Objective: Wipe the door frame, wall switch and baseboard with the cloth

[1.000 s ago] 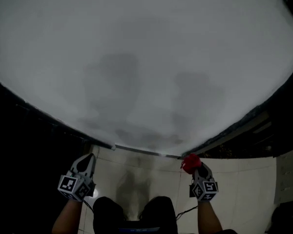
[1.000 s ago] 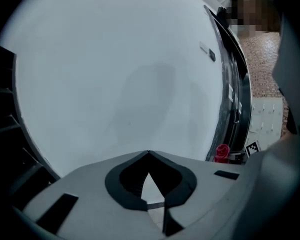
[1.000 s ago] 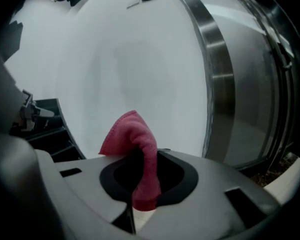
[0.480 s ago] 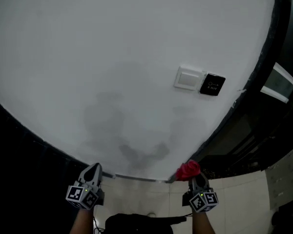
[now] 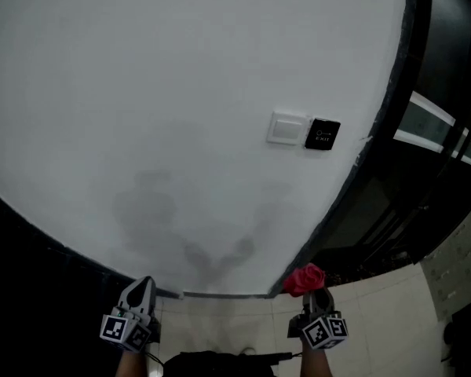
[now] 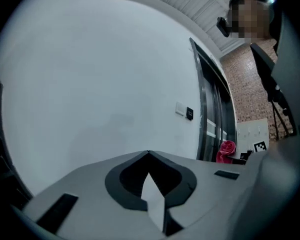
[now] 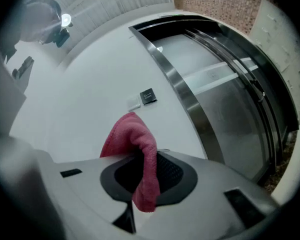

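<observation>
**Q:** First entry, the cloth: where is it kept?

**A:** Red cloth [image 7: 138, 151]. It is pinched between the jaws of the right gripper [image 5: 311, 290], which are closed on it. One fold is bunched above the jaws and a tail hangs below them. It is held low, near the foot of the wall, at the corner where the wall meets the door.

**Q:** And the other gripper?

**A:** Left gripper [image 6: 149, 184]. Its jaws are brought together and nothing is held. It is also kept low, pointed at the wall, well apart from the right one.

**Q:** What fixtures are listed?

**A:** White wall switch [image 5: 286, 128], mounted on the white wall [image 5: 165, 85] well above the cloth. A small black panel [image 5: 323, 134] is set just beside it, on the door side; its print is too small to be read.

**Q:** Door frame?

**A:** Dark metal door frame [image 7: 182, 96], entered along the wall's right edge. A glass door [image 7: 225, 84] with a pale band across it is recorded beyond it.

**Q:** Baseboard?

**A:** Baseboard [image 5: 220, 293], a thin pale strip noted along the foot of the wall between the two grippers. Below it lies a floor [image 5: 381, 320] of light tiles.
</observation>
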Demonstrator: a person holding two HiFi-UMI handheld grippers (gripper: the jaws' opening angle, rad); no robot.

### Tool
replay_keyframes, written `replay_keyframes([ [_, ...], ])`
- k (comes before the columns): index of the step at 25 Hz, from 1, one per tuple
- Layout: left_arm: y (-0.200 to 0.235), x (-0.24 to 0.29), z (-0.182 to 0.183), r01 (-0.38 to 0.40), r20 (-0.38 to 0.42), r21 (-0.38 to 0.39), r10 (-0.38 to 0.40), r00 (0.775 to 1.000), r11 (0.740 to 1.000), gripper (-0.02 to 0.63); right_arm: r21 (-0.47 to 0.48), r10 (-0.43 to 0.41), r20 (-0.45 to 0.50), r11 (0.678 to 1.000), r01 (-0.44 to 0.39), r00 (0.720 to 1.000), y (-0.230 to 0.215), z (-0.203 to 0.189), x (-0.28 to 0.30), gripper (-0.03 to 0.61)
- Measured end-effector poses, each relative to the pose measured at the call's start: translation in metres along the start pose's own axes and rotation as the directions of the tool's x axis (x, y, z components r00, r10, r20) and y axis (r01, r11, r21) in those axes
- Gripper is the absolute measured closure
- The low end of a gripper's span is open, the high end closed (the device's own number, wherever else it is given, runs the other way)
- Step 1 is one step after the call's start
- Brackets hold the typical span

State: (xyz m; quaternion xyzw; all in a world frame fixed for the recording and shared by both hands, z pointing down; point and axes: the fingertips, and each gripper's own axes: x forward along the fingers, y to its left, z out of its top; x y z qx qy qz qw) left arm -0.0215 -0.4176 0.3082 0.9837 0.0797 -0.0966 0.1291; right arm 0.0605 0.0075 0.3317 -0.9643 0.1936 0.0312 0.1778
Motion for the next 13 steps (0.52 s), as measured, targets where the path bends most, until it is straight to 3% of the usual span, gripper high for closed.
replay_keyframes([
  [9, 0.030, -0.033, 0.004, -0.045, 0.019, -0.031, 0.046, 0.999, 0.998, 0.611, 0.031, -0.006, -0.007, 0.999, 0.006, 1.000, 0.017, -0.012, -0.004, 0.528],
  [13, 0.036, -0.042, 0.011, -0.039, 0.050, -0.035, 0.040, 0.998, 0.999, 0.611, 0.128, 0.020, 0.032, 0.991, -0.024, 0.999, 0.024, -0.008, -0.002, 0.528],
])
